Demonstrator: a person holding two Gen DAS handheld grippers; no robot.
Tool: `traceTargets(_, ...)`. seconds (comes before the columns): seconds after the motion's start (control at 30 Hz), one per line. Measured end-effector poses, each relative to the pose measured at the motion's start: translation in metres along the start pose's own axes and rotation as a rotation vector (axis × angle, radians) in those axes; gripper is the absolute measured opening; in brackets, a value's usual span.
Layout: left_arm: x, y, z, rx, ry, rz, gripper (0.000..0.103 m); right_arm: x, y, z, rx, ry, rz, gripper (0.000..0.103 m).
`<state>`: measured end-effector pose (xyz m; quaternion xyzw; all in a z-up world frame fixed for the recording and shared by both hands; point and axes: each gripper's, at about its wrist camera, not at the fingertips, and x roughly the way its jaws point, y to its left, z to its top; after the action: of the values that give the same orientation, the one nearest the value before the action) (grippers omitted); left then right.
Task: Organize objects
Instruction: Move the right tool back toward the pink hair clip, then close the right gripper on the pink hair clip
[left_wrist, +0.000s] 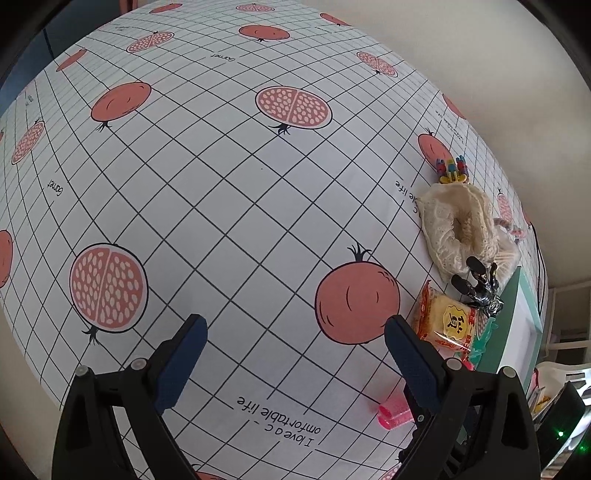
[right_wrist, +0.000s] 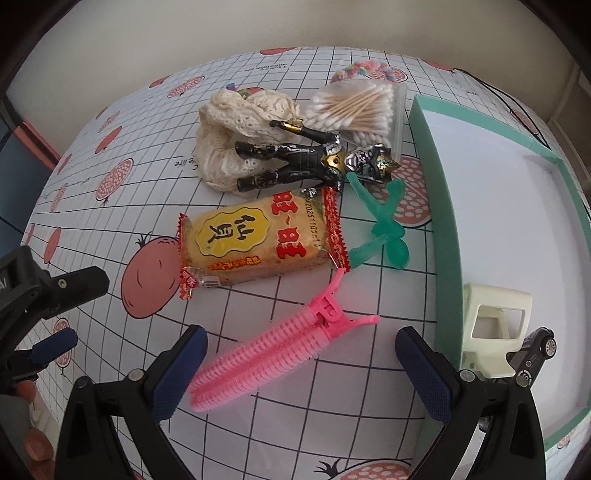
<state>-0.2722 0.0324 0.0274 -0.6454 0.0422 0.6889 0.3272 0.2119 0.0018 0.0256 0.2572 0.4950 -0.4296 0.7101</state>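
Both tools stand with their fingers spread apart and nothing between them: the right gripper (right_wrist: 301, 369) hovers low in its frame over the pink hair roller clip (right_wrist: 271, 356), whose ribbed barrel lies diagonally between the two blue pads without touching either, while the left gripper (left_wrist: 295, 363) hangs over a bare stretch of the pomegranate-print tablecloth (left_wrist: 221, 192). In the right wrist view the clutter sits in the centre and upper centre of the frame: a rice cracker packet (right_wrist: 258, 242) lies just above the clip's handle end, a translucent green plastic toy (right_wrist: 384, 225) lies beside the packet's right edge, and a black-and-gold action figure (right_wrist: 314, 160) lies across the packet's upper corner, its legs resting on a cream lace scrunchie (right_wrist: 240, 129). Behind the figure is a clear bag of cotton swabs (right_wrist: 364, 109), and a pastel hair tie (right_wrist: 365, 70) lies near the table's far edge. At the right of the frame stands a teal-walled box (right_wrist: 439, 206) with a white floor; a cream plastic piece (right_wrist: 495, 328) and a small dark toy car (right_wrist: 535, 350) lie inside its near corner, just behind the right finger. In the left wrist view a bunch of small colourful clips (left_wrist: 452, 170) lies at the right, above the scrunchie.
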Motion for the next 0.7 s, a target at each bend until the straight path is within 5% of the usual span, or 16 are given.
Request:
traceTargets(0.23, 0.002, -0.020, 0.001, 0.078, -0.014, -0.041, 0.097, -0.012, -0.007, -0.003, 0.004, 0.001, 0.004, 0.098)
traceTargets(0.47, 0.004, -0.054, -0.008, 0.236, -0.007, -0.101, 0.097, -0.011, -0.012, -0.002, 0.032, 0.023, 0.035, 0.081)
traceTargets(0.7, 0.008, -0.076, -0.016, 0.384, -0.016, -0.074, 0.097, -0.016, -0.013, -0.003, 0.029, 0.028, 0.067, 0.058)
